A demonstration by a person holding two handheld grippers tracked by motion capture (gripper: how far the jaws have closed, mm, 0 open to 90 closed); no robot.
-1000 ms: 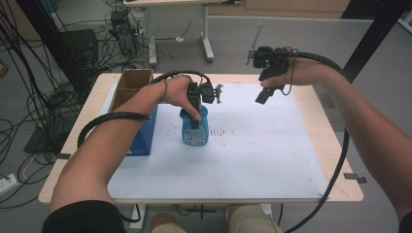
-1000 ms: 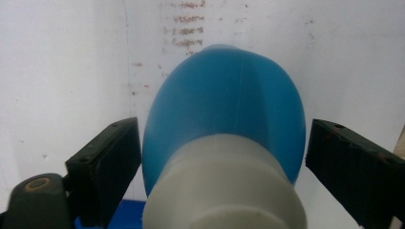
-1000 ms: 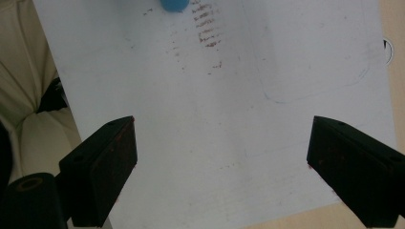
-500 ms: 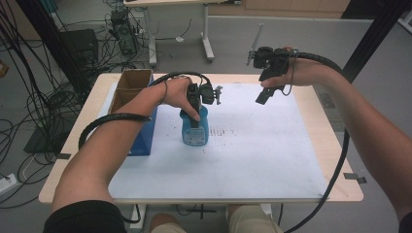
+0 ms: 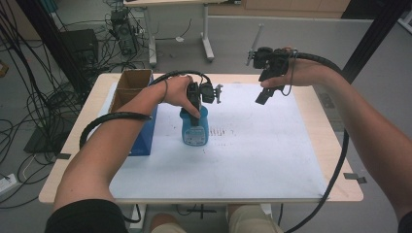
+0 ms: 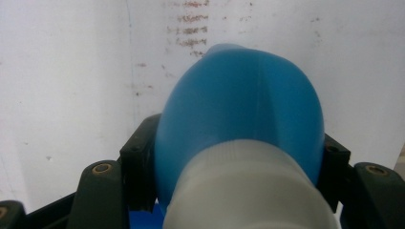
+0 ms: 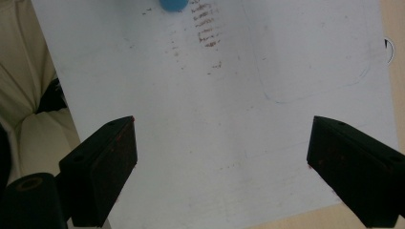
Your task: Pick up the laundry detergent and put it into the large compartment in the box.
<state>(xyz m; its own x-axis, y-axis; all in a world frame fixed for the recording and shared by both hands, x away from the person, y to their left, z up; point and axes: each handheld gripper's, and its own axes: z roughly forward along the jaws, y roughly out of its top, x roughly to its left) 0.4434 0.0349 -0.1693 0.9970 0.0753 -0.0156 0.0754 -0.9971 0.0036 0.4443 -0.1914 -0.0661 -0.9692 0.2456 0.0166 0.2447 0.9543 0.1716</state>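
A blue bottle (image 5: 195,132) with a white cap (image 6: 248,191) stands upright on the white sheet (image 5: 262,150) left of the middle. My left gripper (image 5: 195,115) comes down on it from above. Its jaws have just been closing, and in the left gripper view both black pads (image 6: 138,157) press the bottle (image 6: 239,105) just below the cap. My right gripper (image 5: 262,97) hangs in the air over the far right part of the sheet. Its jaws stand wide apart (image 7: 219,171) with nothing between them.
An open cardboard box (image 5: 131,82) and a blue box (image 5: 145,133) stand along the table's left side. Rust-coloured smudges (image 5: 226,131) mark the sheet beside the bottle. The wooden table edge (image 5: 340,191) frames the sheet. Cables and another table's legs stand on the floor beyond.
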